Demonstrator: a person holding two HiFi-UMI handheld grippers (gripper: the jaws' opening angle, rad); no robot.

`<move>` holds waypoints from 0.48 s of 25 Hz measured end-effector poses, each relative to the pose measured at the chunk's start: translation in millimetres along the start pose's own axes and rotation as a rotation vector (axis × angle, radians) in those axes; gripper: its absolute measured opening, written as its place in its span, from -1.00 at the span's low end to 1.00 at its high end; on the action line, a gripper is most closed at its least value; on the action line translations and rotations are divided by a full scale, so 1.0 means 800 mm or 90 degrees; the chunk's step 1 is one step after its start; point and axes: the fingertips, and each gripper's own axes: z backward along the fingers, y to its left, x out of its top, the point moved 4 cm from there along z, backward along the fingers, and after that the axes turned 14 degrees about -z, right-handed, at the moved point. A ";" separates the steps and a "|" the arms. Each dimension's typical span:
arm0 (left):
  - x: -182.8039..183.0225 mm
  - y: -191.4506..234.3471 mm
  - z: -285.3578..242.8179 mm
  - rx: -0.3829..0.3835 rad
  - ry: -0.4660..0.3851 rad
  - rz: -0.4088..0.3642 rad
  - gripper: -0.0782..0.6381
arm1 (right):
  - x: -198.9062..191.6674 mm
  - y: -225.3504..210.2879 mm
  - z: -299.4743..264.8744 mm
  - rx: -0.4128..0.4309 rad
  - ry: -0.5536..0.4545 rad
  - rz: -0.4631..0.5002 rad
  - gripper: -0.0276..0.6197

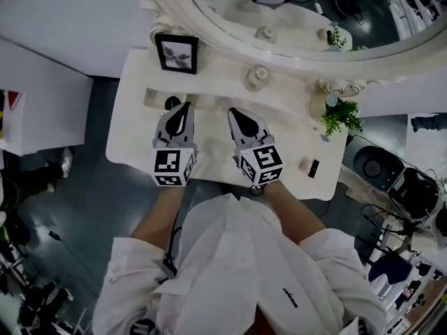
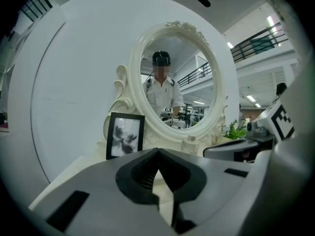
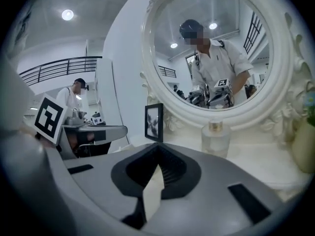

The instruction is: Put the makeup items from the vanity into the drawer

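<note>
On the white vanity [image 1: 133,138] a clear perfume bottle [image 1: 257,77] [image 3: 215,137] stands under the mirror. A small black tube [image 1: 313,168] and a small pale round item [image 1: 304,165] lie near the right front edge. A dark round item [image 1: 171,103] sits just left of my left gripper's tip. My left gripper [image 1: 184,105] [image 2: 158,150] and right gripper [image 1: 232,112] [image 3: 157,145] hover side by side over the middle of the top, both shut with nothing between the jaws. No drawer shows in any view.
A black photo frame [image 1: 176,53] [image 2: 125,134] leans at the back left. An ornate oval mirror [image 1: 293,47] rises behind the top. A potted plant [image 1: 341,115] stands at the right. The person's torso is close against the front edge.
</note>
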 end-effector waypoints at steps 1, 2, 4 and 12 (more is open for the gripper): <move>0.007 -0.003 -0.001 -0.016 -0.002 0.004 -0.70 | 0.007 -0.002 0.010 -0.014 -0.002 -0.003 -0.86; 0.014 -0.006 -0.002 -0.032 -0.005 0.007 -0.70 | 0.013 -0.005 0.019 -0.028 -0.005 -0.007 -0.86; 0.028 -0.015 -0.003 -0.053 -0.016 0.009 -0.70 | 0.022 -0.013 0.038 -0.049 -0.016 -0.009 -0.86; 0.075 -0.077 0.016 -0.074 -0.079 -0.031 -0.70 | 0.033 -0.060 0.149 -0.098 -0.090 -0.006 -0.86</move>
